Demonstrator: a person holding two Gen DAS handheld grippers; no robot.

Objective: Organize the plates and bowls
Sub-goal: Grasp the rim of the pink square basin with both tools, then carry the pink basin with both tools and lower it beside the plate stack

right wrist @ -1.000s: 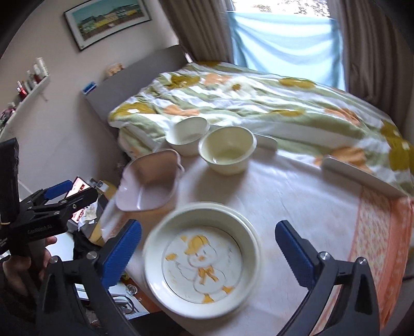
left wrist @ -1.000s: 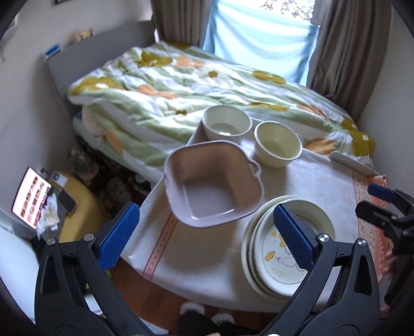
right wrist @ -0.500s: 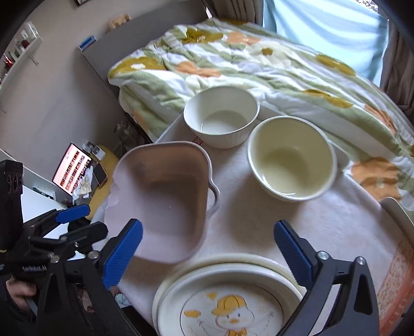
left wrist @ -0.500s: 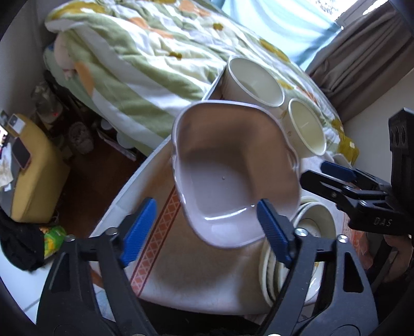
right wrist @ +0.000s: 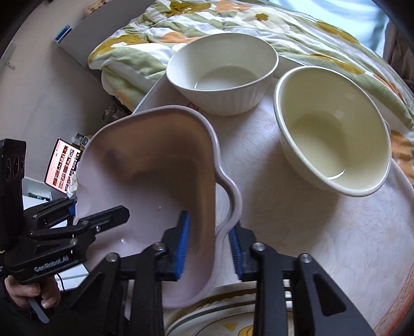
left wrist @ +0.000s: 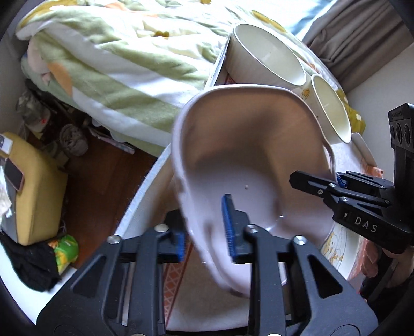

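A pale pink square dish with handles (left wrist: pixel 248 165) (right wrist: pixel 155 186) is tilted above the table. My left gripper (left wrist: pixel 205 228) is shut on its left rim, one blue pad inside and one outside. My right gripper (right wrist: pixel 209 240) is shut on the right rim by the handle; it also shows in the left wrist view (left wrist: pixel 336 183). Behind the dish stand a white ribbed bowl (right wrist: pixel 222 72) (left wrist: pixel 266 54) and a cream bowl (right wrist: pixel 333 134) (left wrist: pixel 331 111). Stacked plates with a duck picture (right wrist: pixel 233 328) (left wrist: pixel 336 248) lie under the dish's near edge.
The round table (right wrist: pixel 310 232) has a pale cloth with an orange border. A bed with a floral quilt (right wrist: pixel 233 23) lies right behind it. To the left on the floor are a yellow stool (left wrist: pixel 33 181), clutter, and a lit screen (right wrist: pixel 64 165).
Both grippers moved in and closed on opposite rims of the pink dish. The dish now tilts up off the table and sits closer to the stacked plates.
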